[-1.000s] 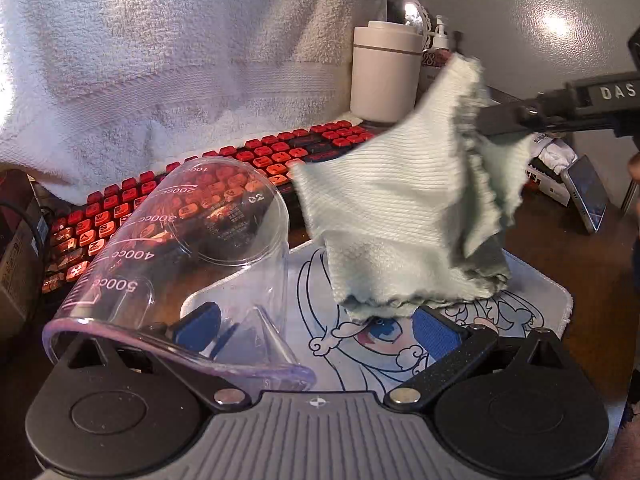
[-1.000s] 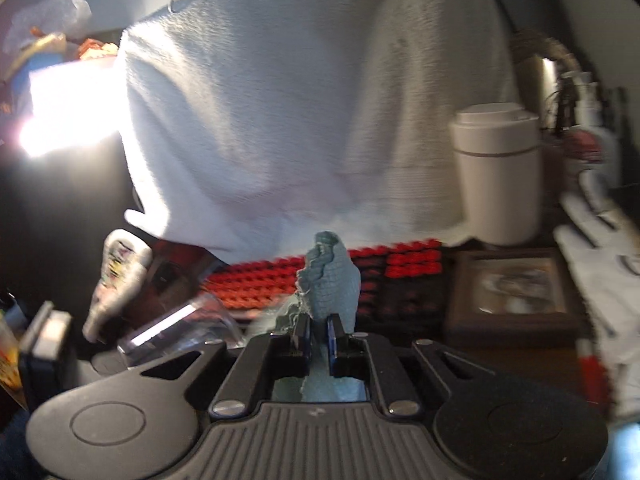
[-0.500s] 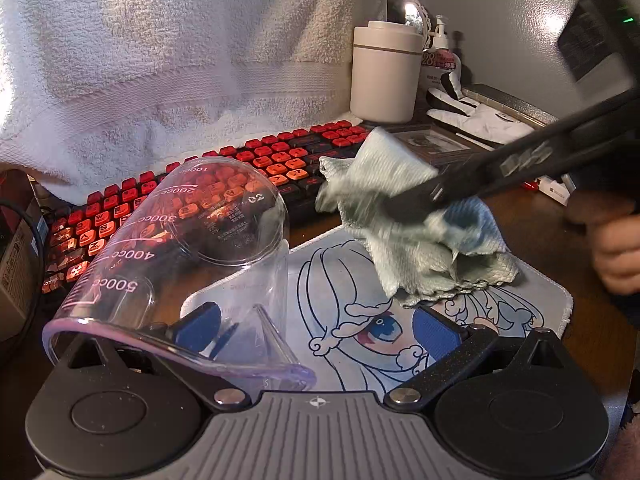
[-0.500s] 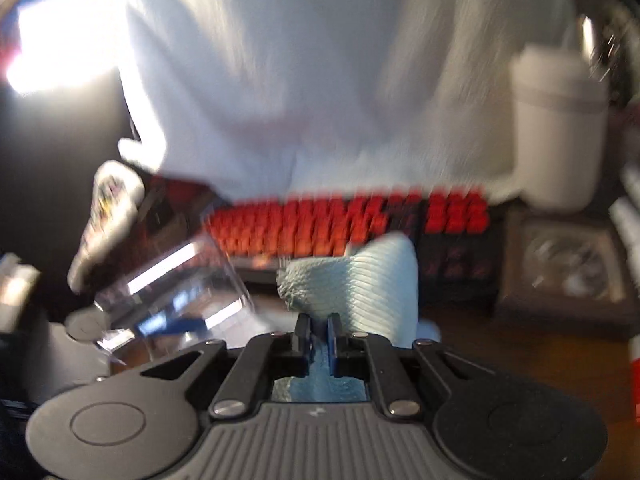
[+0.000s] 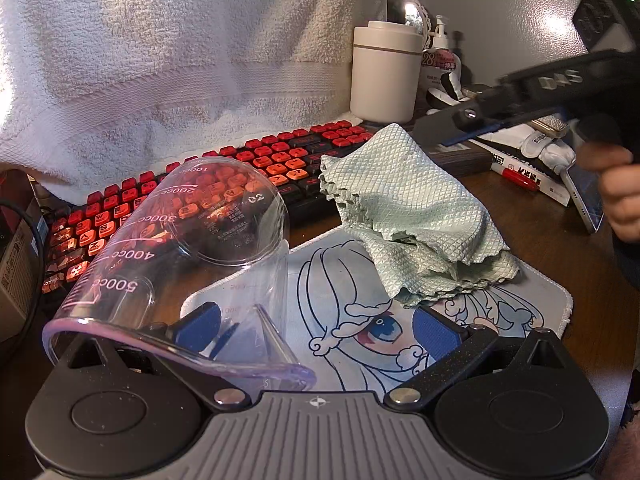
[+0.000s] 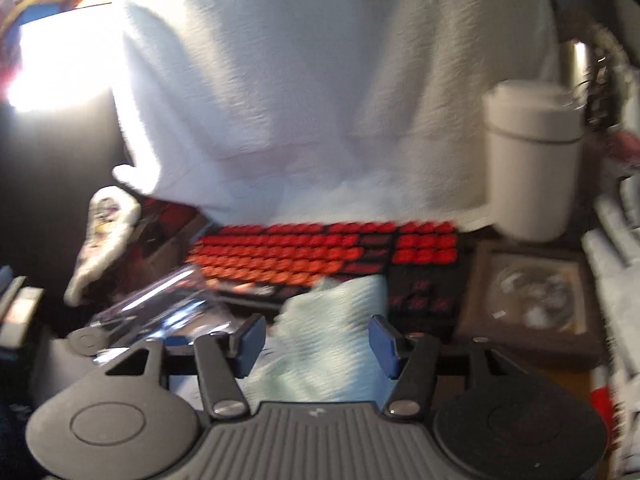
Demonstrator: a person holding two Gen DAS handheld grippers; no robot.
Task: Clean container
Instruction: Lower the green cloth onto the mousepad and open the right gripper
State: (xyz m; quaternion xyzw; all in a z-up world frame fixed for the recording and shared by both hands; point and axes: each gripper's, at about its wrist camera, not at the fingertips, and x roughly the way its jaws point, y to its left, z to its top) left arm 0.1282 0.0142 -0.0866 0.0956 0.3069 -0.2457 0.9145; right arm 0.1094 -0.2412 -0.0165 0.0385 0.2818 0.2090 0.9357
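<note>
Desk crowded. A red-keyed keyboard [image 5: 224, 184] runs along the back under a hanging white towel [image 5: 168, 52]. A cream lidded canister [image 5: 386, 72] stands at the keyboard's right end, with a pump bottle [image 5: 440, 60] just behind it. Further right: a red marker [image 5: 520, 178], a phone [image 5: 586, 196] propped on edge, white gloves. A printed cartoon desk mat [image 5: 540, 304] covers the near desk.

A pale green cloth [image 5: 416, 216] lies crumpled on the mat's far edge, its upper corner resting against the keyboard.

The right wrist view is smeared by motion; the framed item right of the keyboard is hard to make out there. The measuring cup [image 5: 180, 248], clear plastic with cc markings, is cut off at its lower rim by the left gripper's body.

The left gripper [image 5: 316, 326] has its jaws spread wide; its left finger [image 5: 198, 326] sits inside the tilted cup's mouth, while the other finger stands clear outside. Whether that pad presses the wall, I cannot tell.

The right gripper [image 6: 316, 338] has just been opening its jaws; they stand apart with the cloth lying loose between them, pads not pressing it. From the left view, that gripper hangs above and right of the cloth, a hand [image 5: 618, 196] on its grip.
</note>
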